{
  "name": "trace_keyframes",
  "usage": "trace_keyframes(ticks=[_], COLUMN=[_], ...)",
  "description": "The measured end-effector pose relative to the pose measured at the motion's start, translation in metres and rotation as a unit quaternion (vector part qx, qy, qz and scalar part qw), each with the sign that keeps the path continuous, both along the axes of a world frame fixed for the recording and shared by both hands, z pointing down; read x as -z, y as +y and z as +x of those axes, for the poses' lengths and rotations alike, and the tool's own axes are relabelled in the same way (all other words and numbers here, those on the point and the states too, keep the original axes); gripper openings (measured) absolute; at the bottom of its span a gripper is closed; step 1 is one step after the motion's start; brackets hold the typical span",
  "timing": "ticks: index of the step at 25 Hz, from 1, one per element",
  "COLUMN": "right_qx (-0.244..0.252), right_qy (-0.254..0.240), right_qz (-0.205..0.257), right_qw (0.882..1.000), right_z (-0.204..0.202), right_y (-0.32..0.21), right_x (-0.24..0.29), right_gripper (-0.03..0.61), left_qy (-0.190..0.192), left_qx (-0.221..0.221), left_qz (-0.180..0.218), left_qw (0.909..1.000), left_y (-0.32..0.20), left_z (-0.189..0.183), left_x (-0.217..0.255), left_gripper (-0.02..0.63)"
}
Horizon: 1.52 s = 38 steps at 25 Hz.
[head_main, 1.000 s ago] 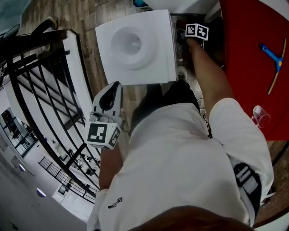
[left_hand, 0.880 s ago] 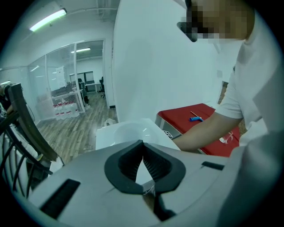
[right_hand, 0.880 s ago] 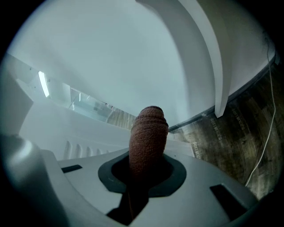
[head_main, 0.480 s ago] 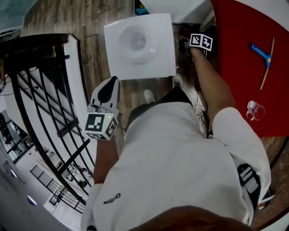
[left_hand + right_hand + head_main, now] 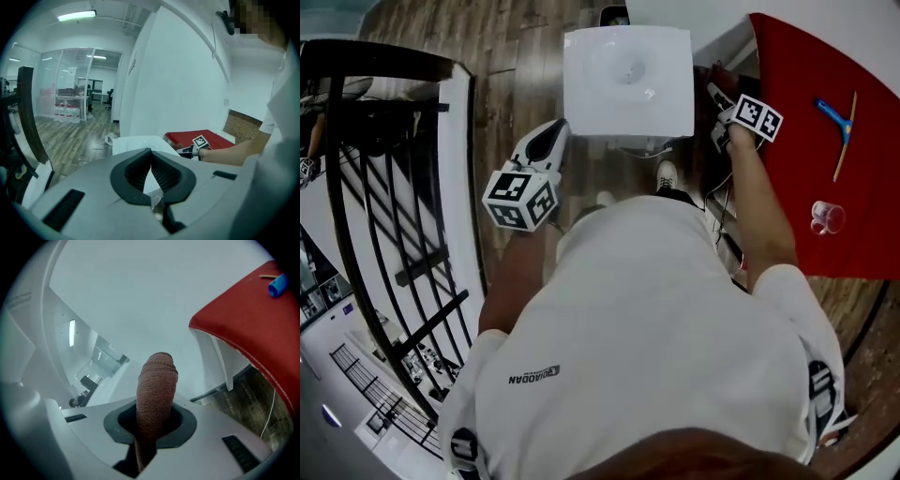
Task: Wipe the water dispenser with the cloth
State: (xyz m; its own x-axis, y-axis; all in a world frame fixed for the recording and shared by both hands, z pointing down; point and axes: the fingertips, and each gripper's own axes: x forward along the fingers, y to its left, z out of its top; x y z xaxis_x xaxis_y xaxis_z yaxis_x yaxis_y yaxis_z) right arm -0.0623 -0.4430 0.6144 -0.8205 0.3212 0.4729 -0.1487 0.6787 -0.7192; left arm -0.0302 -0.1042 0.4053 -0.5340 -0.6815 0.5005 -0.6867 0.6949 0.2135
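In the head view the water dispenser stood on the wooden floor straight ahead of the person, its white top facing up, with the red bench just beside its right side. The right gripper sat in the gap between dispenser and bench, close against the dispenser's right side; the left gripper hung near the front left corner, apart from it. In the left gripper view the fingers met at their tips with nothing between them, and the dispenser's top showed just beyond. In the right gripper view the fingers were clamped on the brown cloth, a rolled length standing out past the tips along the fingers' own line, toward a white surface ahead; whether it touched could not be told. The right hand looked the nearer, so the wipe would likely turn on pressing the cloth's end leftward onto the dispenser's side.
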Motion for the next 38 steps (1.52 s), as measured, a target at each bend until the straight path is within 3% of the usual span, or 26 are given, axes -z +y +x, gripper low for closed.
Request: trace_keyframes(ticks=[6, 11, 19, 25, 30, 38], right_qx=[-0.047, -0.008, 0.124, 0.171, 0.168, 0.140], right_qy=[-0.074, -0.107, -0.074, -0.049, -0.029, -0.013], right_qz=[-0.006, -0.041, -0.070, -0.088, -0.095, -0.097], right_qw=[0.996, 0.993, 0.987, 0.980, 0.981, 0.985], right_z=[0.043, 0.060, 0.031, 0.005, -0.008, -0.001], right_y=[0.024, 0.091, 0.247, 0.329, 0.340, 0.316], right_x=[0.108, 0.155, 0.138, 0.127, 0.116, 0.106], right_gripper=[0.051, 0.051, 0.051, 0.051, 0.051, 0.051], left_qy=[-0.011, -0.036, -0.038, -0.034, -0.032, -0.034], left_qx=[-0.009, -0.051, -0.030, -0.012, -0.015, -0.025], left_qz=[0.020, 0.021, 0.035, 0.026, 0.029, 0.027], left_qw=[0.9997, 0.9978, 0.9982, 0.9990, 0.9989, 0.9988], left_y=[0.027, 0.037, 0.074, 0.111, 0.110, 0.112], left_z=[0.001, 0.010, 0.024, 0.038, 0.056, 0.052], left_x=[-0.006, -0.024, -0.036, -0.031, -0.032, -0.024], left_gripper=[-0.008, -0.008, -0.008, -0.008, -0.008, -0.008])
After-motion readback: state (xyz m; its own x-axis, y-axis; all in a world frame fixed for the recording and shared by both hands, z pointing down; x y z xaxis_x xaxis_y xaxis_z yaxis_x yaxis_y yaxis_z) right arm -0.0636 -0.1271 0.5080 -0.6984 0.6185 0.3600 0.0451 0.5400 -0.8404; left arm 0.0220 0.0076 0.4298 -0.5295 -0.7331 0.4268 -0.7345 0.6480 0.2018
